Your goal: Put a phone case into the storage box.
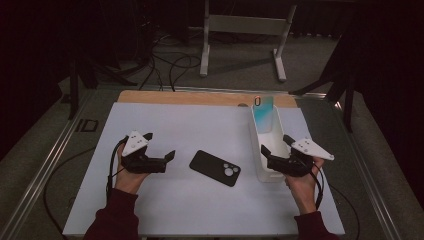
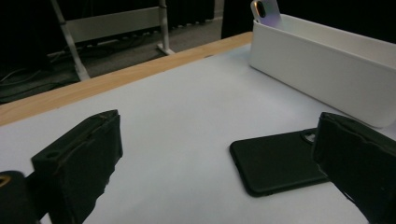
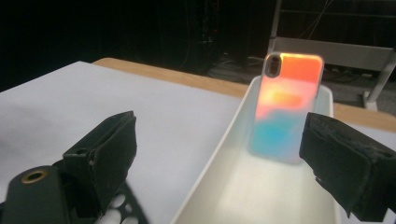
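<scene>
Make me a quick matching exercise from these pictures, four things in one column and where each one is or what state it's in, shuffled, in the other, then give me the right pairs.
Things:
1. black phone case
2. iridescent phone case
3. white bin
4. left gripper

Places or states:
A. long and narrow, at the table's right side
B. jaws open, holding nothing
C. flat on the white table, camera cutouts showing
D. propped upright against the bin's far end

Pairs: 1-C, 2-D, 3-A, 4-B
</scene>
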`<action>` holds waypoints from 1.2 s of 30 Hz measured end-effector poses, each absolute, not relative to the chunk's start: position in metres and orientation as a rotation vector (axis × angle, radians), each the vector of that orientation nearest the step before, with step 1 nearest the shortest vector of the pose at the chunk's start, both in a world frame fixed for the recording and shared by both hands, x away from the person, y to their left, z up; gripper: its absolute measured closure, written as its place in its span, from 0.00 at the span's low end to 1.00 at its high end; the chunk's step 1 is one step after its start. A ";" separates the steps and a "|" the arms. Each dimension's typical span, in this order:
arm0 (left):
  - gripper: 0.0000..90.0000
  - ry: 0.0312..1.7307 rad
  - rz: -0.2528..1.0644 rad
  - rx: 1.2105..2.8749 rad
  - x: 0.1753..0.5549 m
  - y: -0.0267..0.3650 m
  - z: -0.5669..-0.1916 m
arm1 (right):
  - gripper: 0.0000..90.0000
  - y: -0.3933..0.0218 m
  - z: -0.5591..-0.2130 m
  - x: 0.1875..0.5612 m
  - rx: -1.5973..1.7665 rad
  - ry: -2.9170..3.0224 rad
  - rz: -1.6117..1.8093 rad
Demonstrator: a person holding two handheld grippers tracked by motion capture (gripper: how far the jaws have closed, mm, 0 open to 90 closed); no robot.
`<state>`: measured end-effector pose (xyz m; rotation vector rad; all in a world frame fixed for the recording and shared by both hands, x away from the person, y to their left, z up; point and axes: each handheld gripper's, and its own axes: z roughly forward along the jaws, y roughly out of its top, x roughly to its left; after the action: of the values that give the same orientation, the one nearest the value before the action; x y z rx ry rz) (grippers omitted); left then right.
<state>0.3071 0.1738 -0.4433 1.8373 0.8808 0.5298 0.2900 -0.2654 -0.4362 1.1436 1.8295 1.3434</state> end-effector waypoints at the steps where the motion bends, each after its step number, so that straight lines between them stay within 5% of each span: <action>1: 0.05 0.877 0.523 1.845 0.309 0.172 -0.443 | 0.12 -0.266 -0.439 0.288 1.152 1.831 1.346; 7: 0.19 0.857 0.552 1.883 0.319 0.153 -0.442 | 0.12 -0.272 -0.447 0.279 1.191 1.822 1.368; 11: 0.48 0.847 0.518 1.891 0.329 0.144 -0.445 | 0.12 -0.276 -0.447 0.276 1.201 1.808 1.371; 23: 0.99 0.842 0.422 1.967 0.365 0.107 -0.467 | 0.12 -0.280 -0.449 0.272 1.216 1.787 1.388; 36: 1.00 0.863 0.277 2.062 0.395 0.070 -0.506 | 0.12 -0.284 -0.449 0.270 1.219 1.779 1.392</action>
<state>0.3951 0.0699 -0.5062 2.0621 0.8627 0.2772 0.2699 -0.2835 -0.4492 1.2190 1.7795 1.3917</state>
